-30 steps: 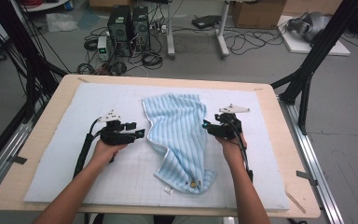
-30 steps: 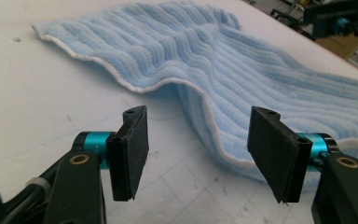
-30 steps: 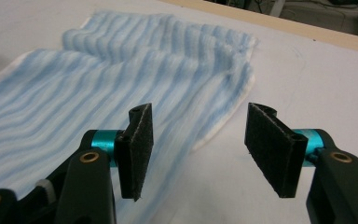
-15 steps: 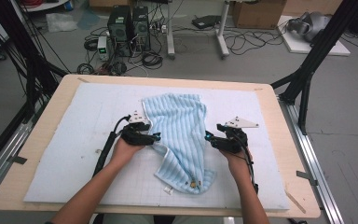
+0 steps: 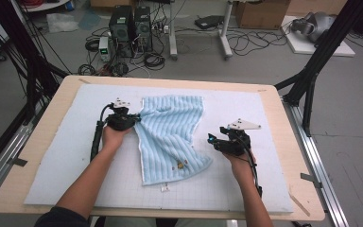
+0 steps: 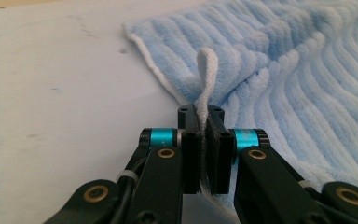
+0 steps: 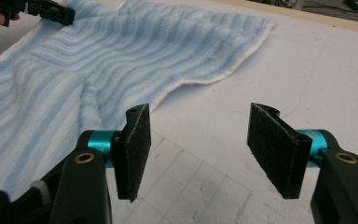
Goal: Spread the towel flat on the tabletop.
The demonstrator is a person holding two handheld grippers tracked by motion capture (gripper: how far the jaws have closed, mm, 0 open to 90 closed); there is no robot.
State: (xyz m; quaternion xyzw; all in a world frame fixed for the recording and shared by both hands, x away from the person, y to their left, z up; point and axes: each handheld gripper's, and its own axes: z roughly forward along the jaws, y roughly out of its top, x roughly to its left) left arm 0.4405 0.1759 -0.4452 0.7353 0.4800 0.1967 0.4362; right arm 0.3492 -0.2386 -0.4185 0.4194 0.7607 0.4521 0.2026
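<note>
Left tongs (image 6: 204,140) clenched on towel (image 5: 170,127) edge, pinching a fold for spreading; right tongs (image 7: 198,140) released, hovering just beside its other edge, ready to grab.

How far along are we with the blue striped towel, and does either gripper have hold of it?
Not far. In hand: the left gripper is shut on the white hem of the towel at its left edge. The right gripper is open over the white mat, beside the towel's right edge, gripping nothing. The towel lies rumpled and skewed, so the second grasp and any spreading or folding look left to do.
</note>
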